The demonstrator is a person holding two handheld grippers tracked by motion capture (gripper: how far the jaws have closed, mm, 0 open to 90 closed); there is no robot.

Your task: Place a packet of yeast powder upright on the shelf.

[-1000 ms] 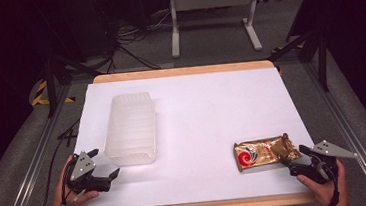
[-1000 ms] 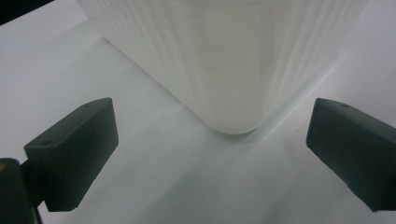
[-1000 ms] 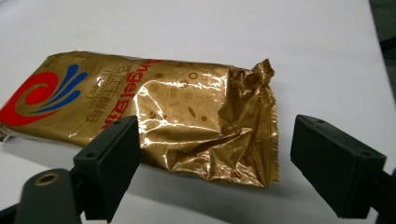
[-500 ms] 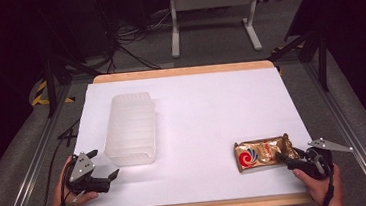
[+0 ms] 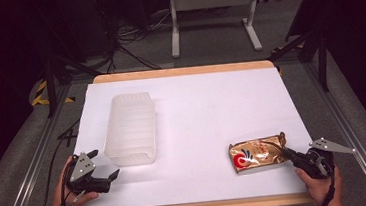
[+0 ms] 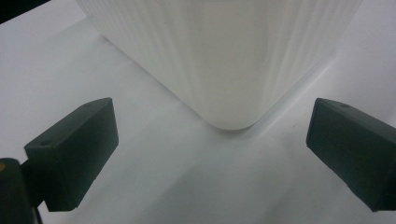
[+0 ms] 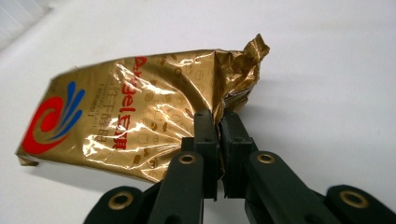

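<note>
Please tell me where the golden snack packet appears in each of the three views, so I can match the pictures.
High view: the golden snack packet lies at lower right on the white table, its crimped end at the right gripper.
Left gripper view: not in it; the ribbed plastic container stands ahead of the open jaws.
Right gripper view: centre left, crimped end pinched between the jaws.
Shared landmark: the white table surface.

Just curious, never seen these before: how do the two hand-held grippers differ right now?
The left hand-held gripper has its jaws wide apart, holding nothing; the right hand-held gripper is shut on the gold packet's crumpled end. The left points at a corner of the ribbed plastic container without touching it; the right touches its packet. Both have black jaws and sit low at the table's near edge.
</note>
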